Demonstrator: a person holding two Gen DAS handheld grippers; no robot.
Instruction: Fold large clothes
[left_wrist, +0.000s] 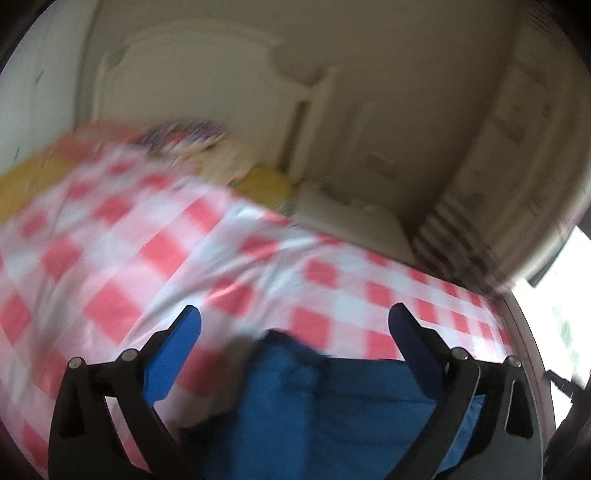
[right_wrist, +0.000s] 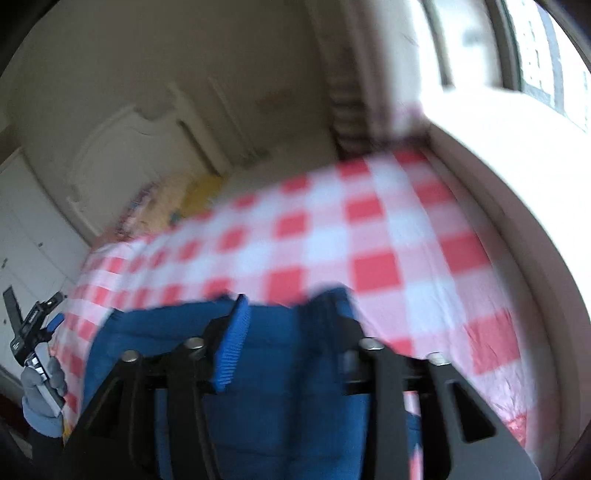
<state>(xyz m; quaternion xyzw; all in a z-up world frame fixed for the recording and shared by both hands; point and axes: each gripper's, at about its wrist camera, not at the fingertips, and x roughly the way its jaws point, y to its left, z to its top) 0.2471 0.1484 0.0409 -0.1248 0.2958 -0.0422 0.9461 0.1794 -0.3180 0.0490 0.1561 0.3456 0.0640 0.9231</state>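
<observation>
A red-and-white checked sheet (left_wrist: 155, 258) covers the bed beside a cream headboard (left_wrist: 192, 70) and bright window (right_wrist: 535, 48). The left gripper (left_wrist: 295, 325) gapes wide over blue clothing (left_wrist: 332, 402); the right gripper (right_wrist: 288, 314) pinches that clothing.

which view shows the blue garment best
The right wrist view: the blue garment spreads wide across the red-checked sheet, under the right claw. The left wrist view shows only a bunched part of it, low between the spread fingers of the left claw.
</observation>
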